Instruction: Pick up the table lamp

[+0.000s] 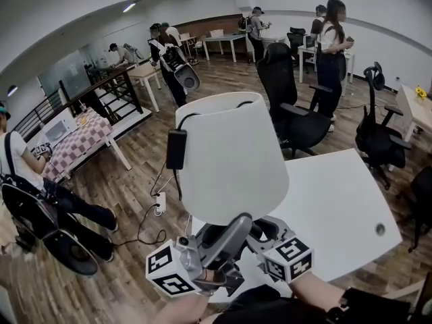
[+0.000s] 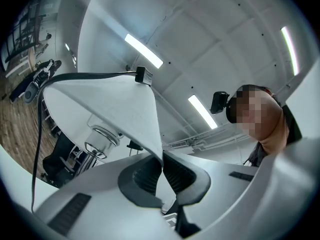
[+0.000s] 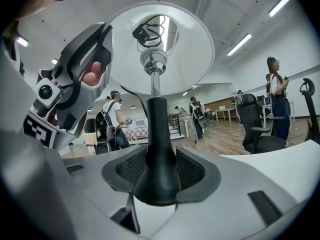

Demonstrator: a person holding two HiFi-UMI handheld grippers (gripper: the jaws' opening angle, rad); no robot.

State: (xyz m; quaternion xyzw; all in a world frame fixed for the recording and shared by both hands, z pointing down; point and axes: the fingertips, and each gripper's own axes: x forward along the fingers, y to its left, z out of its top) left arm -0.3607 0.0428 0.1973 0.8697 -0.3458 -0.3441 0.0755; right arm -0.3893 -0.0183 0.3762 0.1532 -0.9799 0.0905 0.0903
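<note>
Over the white table's [image 1: 351, 201] near-left edge, head view shows 1 lamp [image 1: 229, 154] held up front, w/ 1 black cord [image 1: 177, 147] hanging off it; stem hidden there. Right gripper view only: shade's inside, 1 chrome stem [image 3: 156, 84], 1 black foot [image 3: 159, 154]. Left gripper view only: shade [image 2: 115, 109] rim close up. 2 tongs: left gripper [image 2: 161, 166] clenched on shade's lower rim; right gripper [image 3: 160, 171] jaws wide, pads grasping black foot.
</note>
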